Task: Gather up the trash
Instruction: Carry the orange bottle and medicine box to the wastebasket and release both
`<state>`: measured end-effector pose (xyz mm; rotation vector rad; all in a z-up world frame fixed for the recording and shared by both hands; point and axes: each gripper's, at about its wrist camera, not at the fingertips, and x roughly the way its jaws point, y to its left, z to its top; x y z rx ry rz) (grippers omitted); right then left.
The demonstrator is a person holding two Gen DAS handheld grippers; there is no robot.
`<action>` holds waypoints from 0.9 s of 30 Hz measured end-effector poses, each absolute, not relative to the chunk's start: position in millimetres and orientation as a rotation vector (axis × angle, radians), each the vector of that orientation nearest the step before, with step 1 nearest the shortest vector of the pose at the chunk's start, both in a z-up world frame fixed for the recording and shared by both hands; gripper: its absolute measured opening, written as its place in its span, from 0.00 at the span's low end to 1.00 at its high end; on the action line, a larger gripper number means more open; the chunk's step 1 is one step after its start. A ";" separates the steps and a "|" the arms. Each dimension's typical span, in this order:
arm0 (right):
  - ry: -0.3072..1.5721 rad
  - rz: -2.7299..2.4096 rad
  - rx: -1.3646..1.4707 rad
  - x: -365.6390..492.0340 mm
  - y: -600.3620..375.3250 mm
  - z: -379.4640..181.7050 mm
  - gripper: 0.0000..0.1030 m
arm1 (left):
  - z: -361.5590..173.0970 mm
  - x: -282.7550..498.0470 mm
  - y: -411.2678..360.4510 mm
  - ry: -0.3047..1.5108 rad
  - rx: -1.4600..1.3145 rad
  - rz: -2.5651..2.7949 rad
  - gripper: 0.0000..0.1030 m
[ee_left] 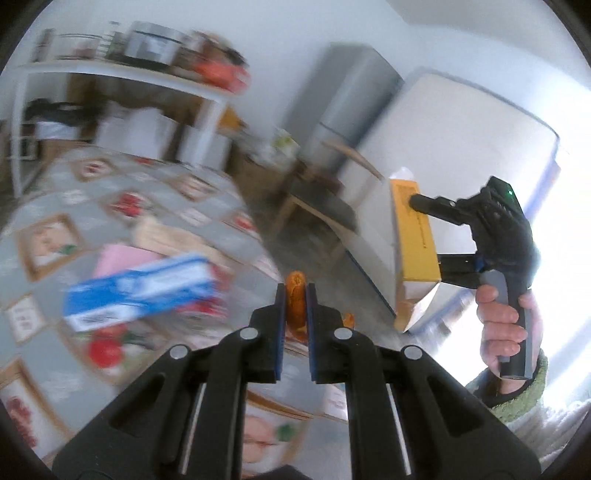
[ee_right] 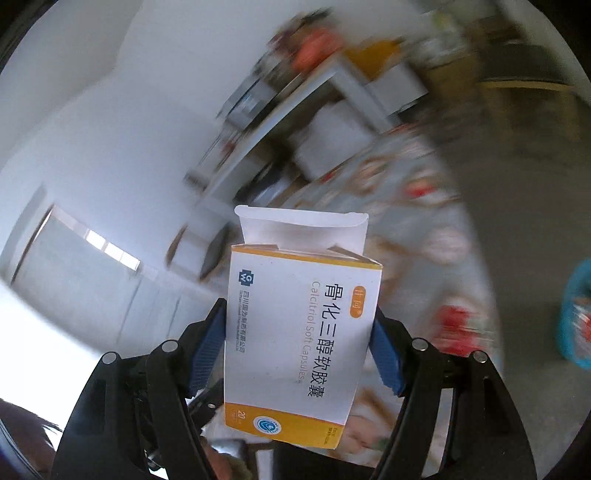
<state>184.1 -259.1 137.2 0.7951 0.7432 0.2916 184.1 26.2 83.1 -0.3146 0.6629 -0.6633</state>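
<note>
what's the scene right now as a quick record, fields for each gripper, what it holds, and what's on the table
left gripper: shut on a small orange piece of trash
right gripper: clamped on the medicine box, top flap open
table: patterned cloth, blue and white carton lying on it
right hand: grips the gripper handle, green sleeve
image quality: background blurred

walls: white (ee_left: 295,33) | shelf: white, cluttered (ee_left: 122,74) | table: patterned cloth (ee_left: 110,206) | window: bright (ee_left: 569,229)
</note>
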 end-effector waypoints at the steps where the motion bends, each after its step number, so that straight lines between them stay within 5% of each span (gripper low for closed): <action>1: 0.727 0.248 0.809 168.9 -278.1 132.3 0.68 | 82.1 184.9 5.4 0.680 -0.289 -0.698 0.08; 12: 0.715 -0.173 1.089 23.6 -459.3 -10.8 0.68 | 32.8 202.1 -215.0 1.009 -0.065 -0.999 0.08; 27: 0.965 -0.335 1.282 82.0 -560.6 -205.8 0.68 | -107.8 264.9 -433.2 1.333 0.149 -0.957 0.09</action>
